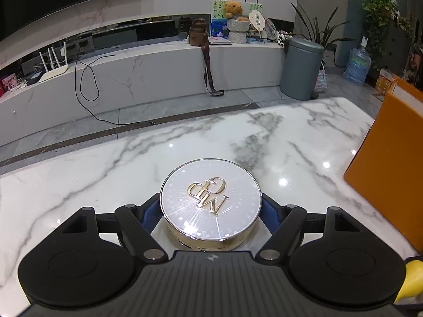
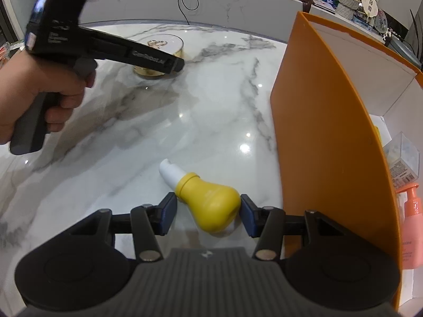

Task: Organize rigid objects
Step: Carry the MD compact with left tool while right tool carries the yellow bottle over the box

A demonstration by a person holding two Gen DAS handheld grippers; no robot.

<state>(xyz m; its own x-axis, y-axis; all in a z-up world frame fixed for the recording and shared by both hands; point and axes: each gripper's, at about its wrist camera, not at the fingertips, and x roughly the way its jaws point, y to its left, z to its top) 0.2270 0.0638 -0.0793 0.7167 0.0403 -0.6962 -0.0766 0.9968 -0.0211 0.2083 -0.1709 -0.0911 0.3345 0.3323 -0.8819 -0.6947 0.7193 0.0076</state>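
Observation:
A round compact (image 1: 211,200) with a silver lid, gold monogram and gold base stands on the marble table (image 1: 92,174). My left gripper (image 1: 211,203) has it between the blue pads, which lie against the lid's rim on both sides. In the right wrist view the same compact (image 2: 171,42) is partly hidden behind the left gripper's black finger. A yellow bulb-shaped bottle (image 2: 211,206) with a white nozzle lies on its side. My right gripper (image 2: 207,200) is shut on it, one pad at the collar, the other on the bulb.
A tall orange box (image 2: 317,132) stands on the table just right of the yellow bottle; a peach pump bottle (image 2: 412,227) and a clear plastic case (image 2: 401,158) are inside. A hand (image 2: 39,92) holds the left gripper's handle. Floor and a grey bin (image 1: 301,68) lie beyond the table edge.

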